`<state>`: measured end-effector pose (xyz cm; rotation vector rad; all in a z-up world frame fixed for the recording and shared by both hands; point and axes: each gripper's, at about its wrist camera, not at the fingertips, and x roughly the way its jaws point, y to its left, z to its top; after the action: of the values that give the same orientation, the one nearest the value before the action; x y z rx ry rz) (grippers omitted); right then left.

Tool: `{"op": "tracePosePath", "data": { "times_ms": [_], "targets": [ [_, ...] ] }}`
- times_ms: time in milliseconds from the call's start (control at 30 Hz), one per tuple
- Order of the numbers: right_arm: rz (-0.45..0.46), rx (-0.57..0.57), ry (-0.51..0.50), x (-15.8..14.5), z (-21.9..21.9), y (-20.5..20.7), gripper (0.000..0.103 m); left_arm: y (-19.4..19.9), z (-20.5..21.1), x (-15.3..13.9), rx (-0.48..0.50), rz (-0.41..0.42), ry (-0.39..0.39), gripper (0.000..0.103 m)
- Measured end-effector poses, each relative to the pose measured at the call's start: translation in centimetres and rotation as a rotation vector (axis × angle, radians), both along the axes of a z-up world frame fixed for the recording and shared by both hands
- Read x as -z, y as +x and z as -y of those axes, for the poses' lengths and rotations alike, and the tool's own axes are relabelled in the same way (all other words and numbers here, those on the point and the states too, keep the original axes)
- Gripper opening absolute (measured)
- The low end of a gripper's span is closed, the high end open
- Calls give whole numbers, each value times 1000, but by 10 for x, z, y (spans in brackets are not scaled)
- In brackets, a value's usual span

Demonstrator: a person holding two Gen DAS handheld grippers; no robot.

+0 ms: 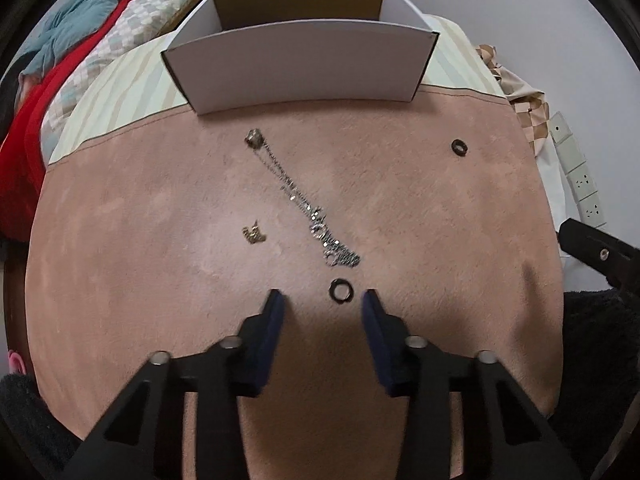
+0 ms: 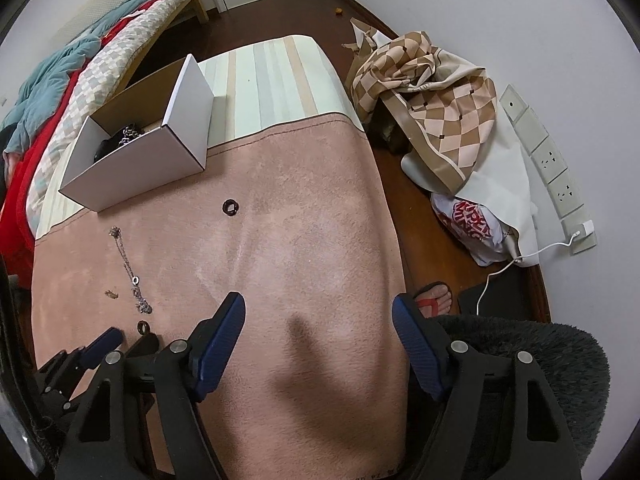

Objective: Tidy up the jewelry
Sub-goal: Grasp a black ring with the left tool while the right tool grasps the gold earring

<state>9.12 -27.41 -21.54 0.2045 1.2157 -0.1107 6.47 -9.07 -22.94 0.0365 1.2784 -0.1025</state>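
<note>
Left jaws (image 1: 324,294) apart, black ring (image 1: 340,290) lying between the tips. Chain necklace (image 1: 304,204) just beyond, white box (image 1: 300,68) farther ahead. Right jaws (image 2: 318,306) apart over bare pink surface (image 2: 300,220), its edge beside right tip.

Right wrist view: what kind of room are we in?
Most likely a bedroom at home. A bed with rumpled bedding runs along the left, wall sockets sit low on the right wall, and a checked cloth and a printed bag lie on the wooden floor.
</note>
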Motion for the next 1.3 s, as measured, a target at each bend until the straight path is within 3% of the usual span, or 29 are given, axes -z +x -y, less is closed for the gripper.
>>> {"op": "tracePosePath", "data": {
  "times_ms": [67,200,567,733,900,967,1033,1133,1300],
  "targets": [
    [-2,-1,-1,0,-1,1,77,1,-1,0,3,5,-3,20],
    [-5,-7,-1,1,-4,1,76,0,-1,0,9,17,-10,10],
    [-12,-19,9,0,-9,-1,73,-3,-3,-8,8,41,-40,9],
    [5,-73,101,-2,-27,-1,73,-4,-30,-30,-31,79,-58,9],
    [2,-194,247,5,-76,6,73,-3,-85,-44,-123,107,-26,9],
    [6,-238,287,8,-99,9,68,-4,-106,-43,-157,108,-7,9],
    [9,-285,303,12,-124,13,56,-5,-129,-39,-200,101,11,9],
    [21,-343,287,19,-157,17,50,-4,-151,-33,-243,89,18,9],
    [54,-400,169,30,-198,22,47,-8,-176,-23,-290,70,10,9]
  ]
}}
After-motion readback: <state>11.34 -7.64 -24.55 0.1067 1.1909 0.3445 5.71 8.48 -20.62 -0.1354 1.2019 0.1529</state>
